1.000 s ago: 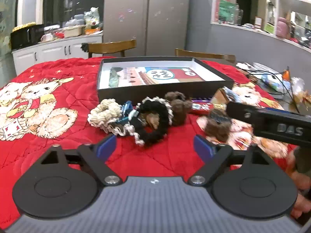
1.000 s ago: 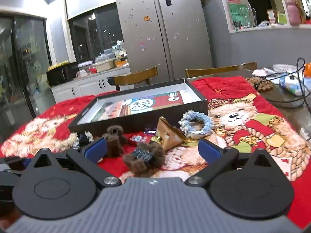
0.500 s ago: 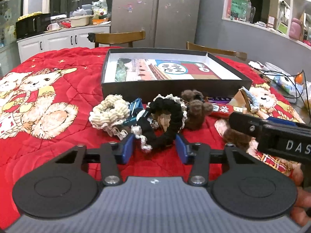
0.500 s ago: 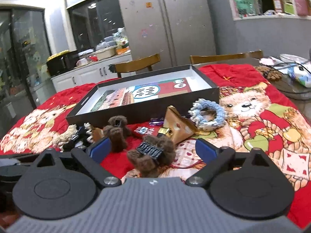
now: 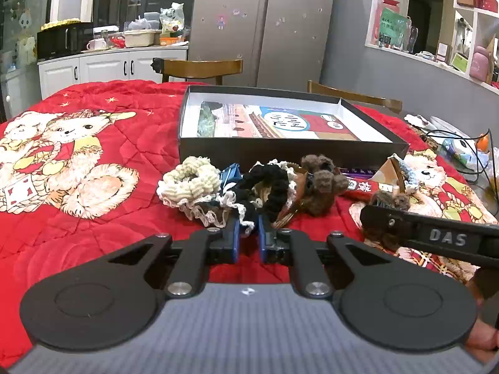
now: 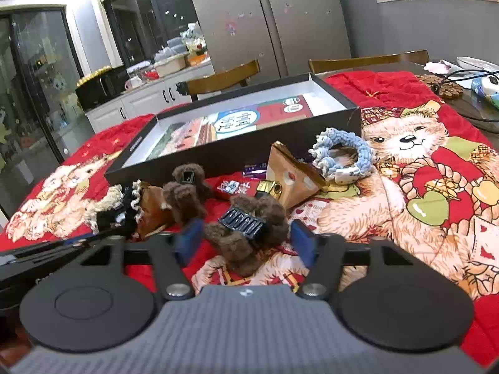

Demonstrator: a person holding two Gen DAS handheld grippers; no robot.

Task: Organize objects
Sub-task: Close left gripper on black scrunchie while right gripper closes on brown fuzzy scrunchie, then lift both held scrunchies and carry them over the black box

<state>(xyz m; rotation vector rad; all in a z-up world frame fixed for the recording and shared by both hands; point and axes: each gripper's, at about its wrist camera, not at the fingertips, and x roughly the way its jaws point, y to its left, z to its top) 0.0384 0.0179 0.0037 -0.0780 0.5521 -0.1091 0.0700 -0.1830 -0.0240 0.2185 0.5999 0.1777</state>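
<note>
Hair accessories lie heaped on the red quilted cloth (image 5: 124,143) just before the near wall of a shallow black box (image 5: 290,148); the box holds only a flat printed sheet (image 5: 274,123). Left gripper (image 5: 248,233), jaws having just closed, pinches the near loop of the black lace-edged scrunchie (image 5: 271,184); a cream scrunchie (image 5: 190,182) lies touching on its left. Right gripper (image 6: 246,241), jaws just closing yet half apart, brackets the brown furry claw clip (image 6: 249,227), blue pads (image 6: 191,238) not visibly pressing. A blue scrunchie (image 6: 343,155) rests near the box's right corner.
</note>
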